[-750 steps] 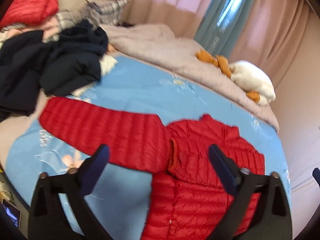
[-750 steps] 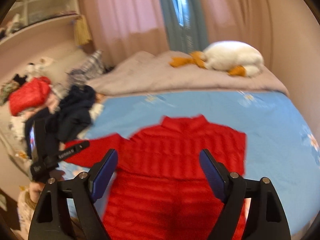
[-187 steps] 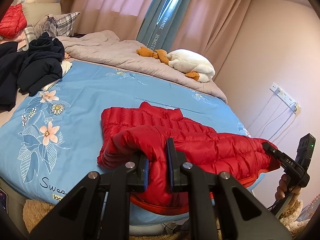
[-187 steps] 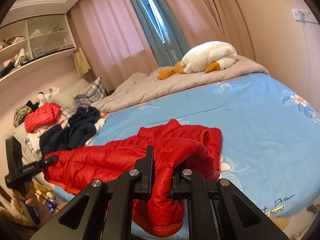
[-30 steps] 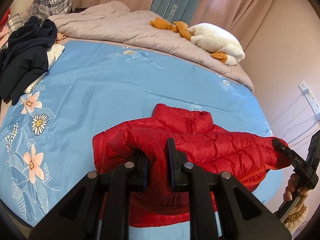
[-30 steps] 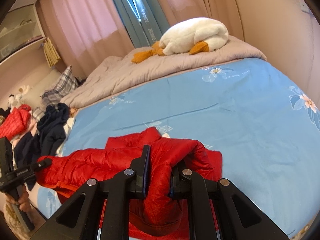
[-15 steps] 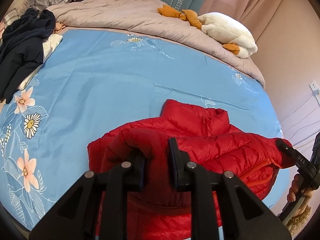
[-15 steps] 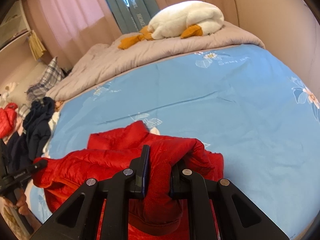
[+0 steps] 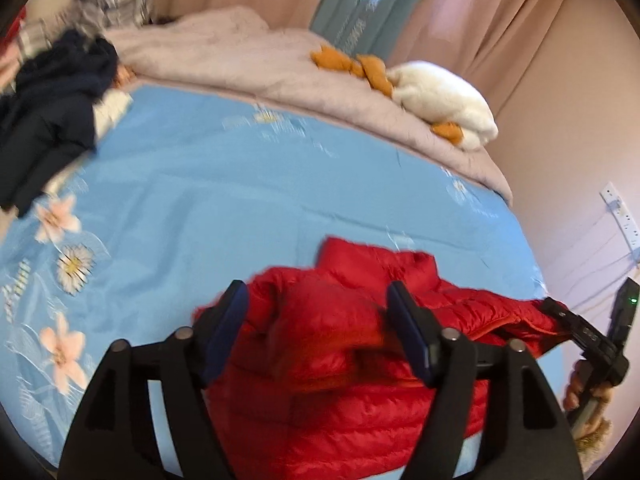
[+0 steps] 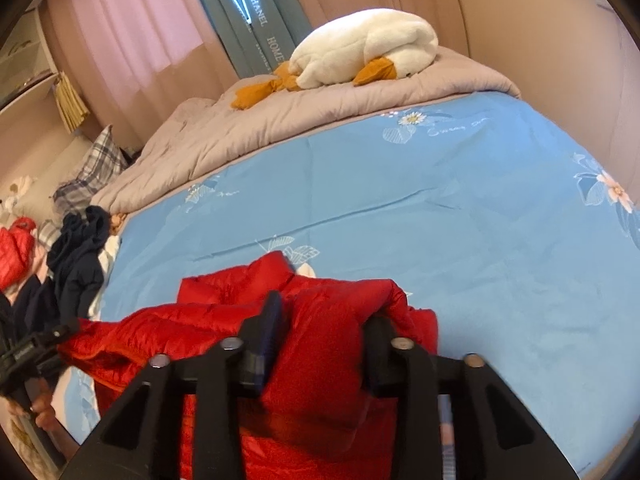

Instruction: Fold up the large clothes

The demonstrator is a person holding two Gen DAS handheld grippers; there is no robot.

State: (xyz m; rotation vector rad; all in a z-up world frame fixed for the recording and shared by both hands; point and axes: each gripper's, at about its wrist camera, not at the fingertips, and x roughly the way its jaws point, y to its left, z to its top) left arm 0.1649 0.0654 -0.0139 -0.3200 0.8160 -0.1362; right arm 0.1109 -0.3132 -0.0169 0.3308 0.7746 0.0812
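A red quilted down jacket (image 9: 344, 360) lies folded in half on the blue flowered bedsheet (image 9: 208, 184), collar toward the far side. My left gripper (image 9: 320, 328) is open, its fingers wide apart just above the jacket's folded top layer. My right gripper (image 10: 320, 332) is partly open, and a bunch of the red jacket (image 10: 320, 340) still bulges between its fingers. The right gripper also shows at the right edge of the left wrist view (image 9: 580, 332), at the jacket's right end.
A grey quilt (image 10: 280, 120) with a white and orange plush duck (image 10: 360, 48) lies across the far side of the bed. A pile of dark clothes (image 9: 48, 120) sits at the left edge, with plaid cushions behind. A wall and socket strip (image 9: 620, 216) are at right.
Both grippers carried the jacket's lower half forward over its upper half. Within the last half second the left gripper opened wide and released the jacket, and the right gripper's fingers spread apart.
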